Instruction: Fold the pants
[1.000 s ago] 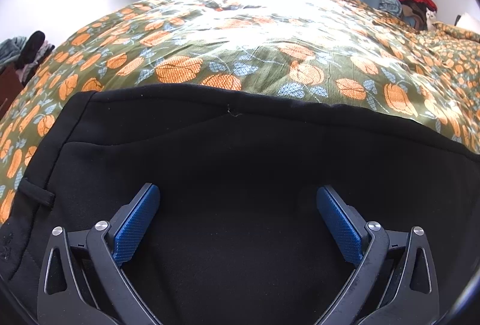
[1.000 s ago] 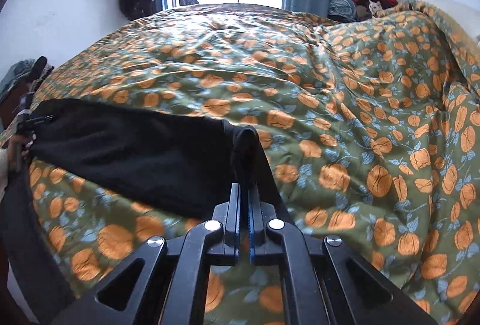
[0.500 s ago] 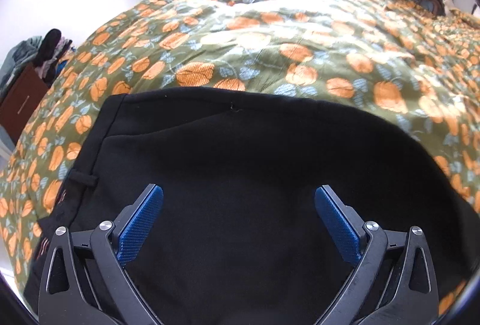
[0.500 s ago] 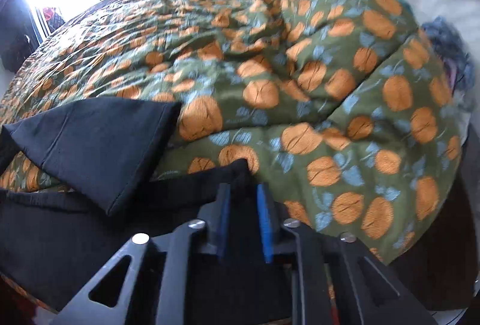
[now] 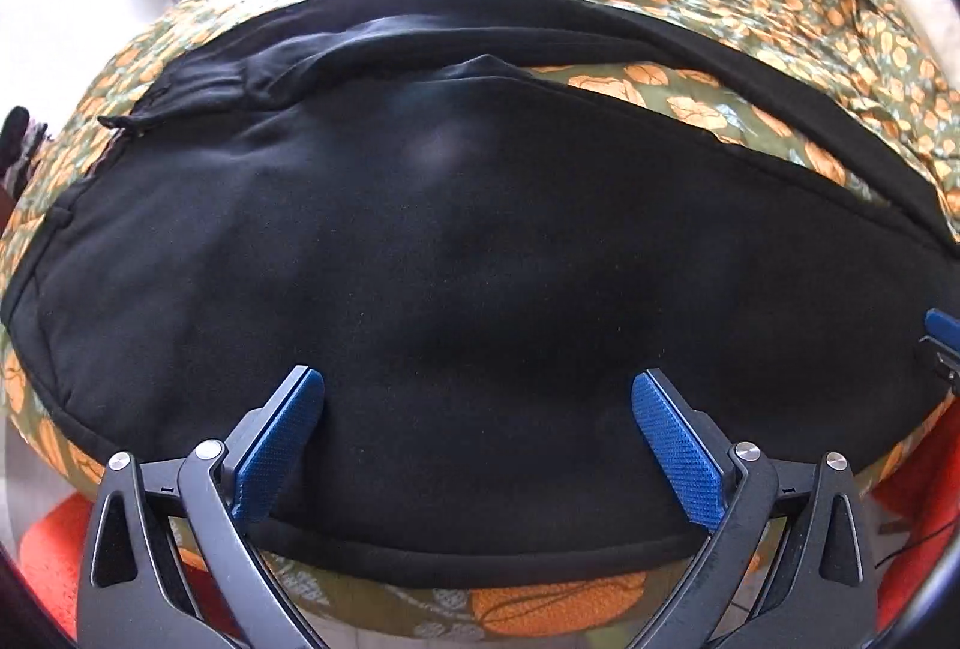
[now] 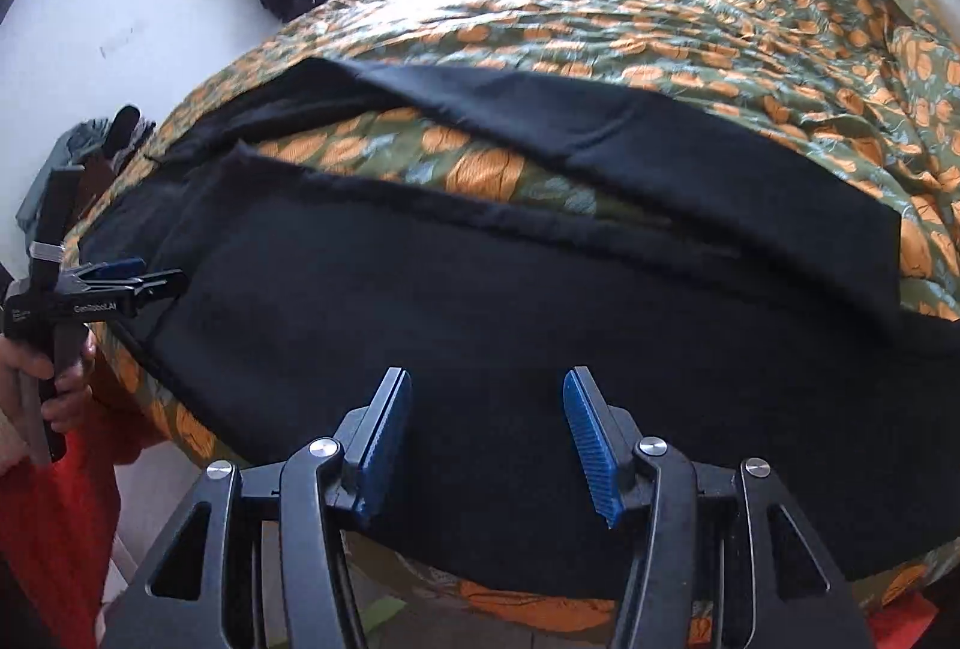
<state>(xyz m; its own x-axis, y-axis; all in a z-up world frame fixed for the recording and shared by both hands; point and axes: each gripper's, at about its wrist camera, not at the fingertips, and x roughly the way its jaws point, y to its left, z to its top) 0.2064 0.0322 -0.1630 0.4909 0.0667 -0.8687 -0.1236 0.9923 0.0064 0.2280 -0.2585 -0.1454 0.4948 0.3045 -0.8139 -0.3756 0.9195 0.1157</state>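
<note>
On the pumpkin-print bedspread (image 6: 690, 19), black pants (image 5: 480, 259) lie flat near the bed's front edge, both claws hanging spread above them.

The cloth looks soft, limp and fairly light, matte rather than slippery; it will likely sag and crease, so a hem or waistband corner seems the safest pinch. One leg (image 6: 690, 169) angles away from the other, bedspread showing between. The left gripper (image 5: 480, 421) tilts steeply down, wide apart, pinching nothing. The right gripper (image 6: 486, 427), also pitched down, has just been opening, with no cloth caught between its pads. A hand (image 6: 54, 379) at the left edge holds the left gripper's handle.
</note>
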